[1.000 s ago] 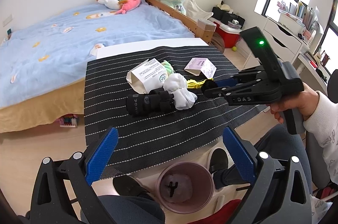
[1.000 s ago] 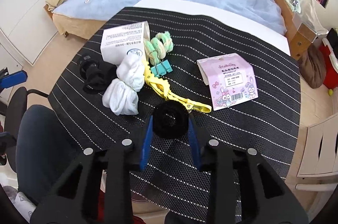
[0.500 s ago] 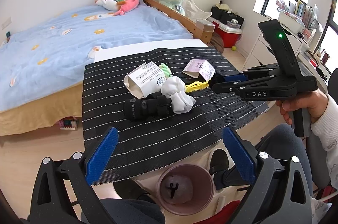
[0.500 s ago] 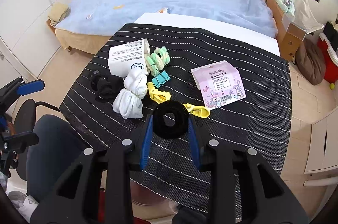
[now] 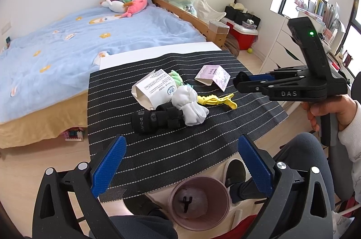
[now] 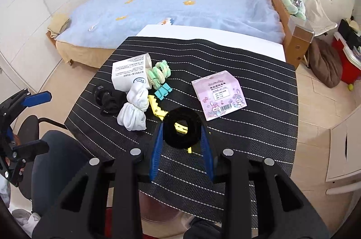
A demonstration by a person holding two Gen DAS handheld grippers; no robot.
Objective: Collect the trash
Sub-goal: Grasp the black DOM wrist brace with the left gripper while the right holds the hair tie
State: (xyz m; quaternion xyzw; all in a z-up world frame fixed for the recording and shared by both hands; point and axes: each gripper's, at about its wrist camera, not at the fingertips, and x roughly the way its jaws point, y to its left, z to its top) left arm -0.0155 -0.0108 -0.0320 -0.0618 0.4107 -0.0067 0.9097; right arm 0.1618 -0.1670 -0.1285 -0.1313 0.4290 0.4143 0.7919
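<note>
Two grippers are working here, so I'm going left to right. Your left gripper (image 5: 180,166) is sitting with its blue pads spread wide and nothing between them, hovering over the near edge of the striped mat (image 5: 158,162). The pink bin (image 5: 199,203) is standing on the floor right below it, just off the table edge, mouth up, something dark lying inside. I'm reading that as the drop target, so you're doing well keeping this hand parked and out of the bin's mouth.

In the middle, the clutter is sitting bunched: black strap roll (image 5: 155,119), white sock bundle (image 6: 134,107), white carton (image 6: 129,75), green scrunchie (image 6: 159,73), teal binder clip (image 6: 163,91), yellow hair clip (image 5: 216,100). The pink packet (image 6: 218,94) is lying apart, to the right.

Your right gripper (image 6: 182,128) is clamping on the black ring (image 6: 182,128), pads pressing its two sides, held in the air above the mat. The ring looks soft, so I'm guessing it's squashing a bit under the pads; don't be loosening the grip mid-carry.

I'm suggesting you're next bringing it back toward you over the table edge, clearing the left gripper, centring over the bin's mouth, and only then opening. Releasing early is risking it landing on the mat edge or the floor.
</note>
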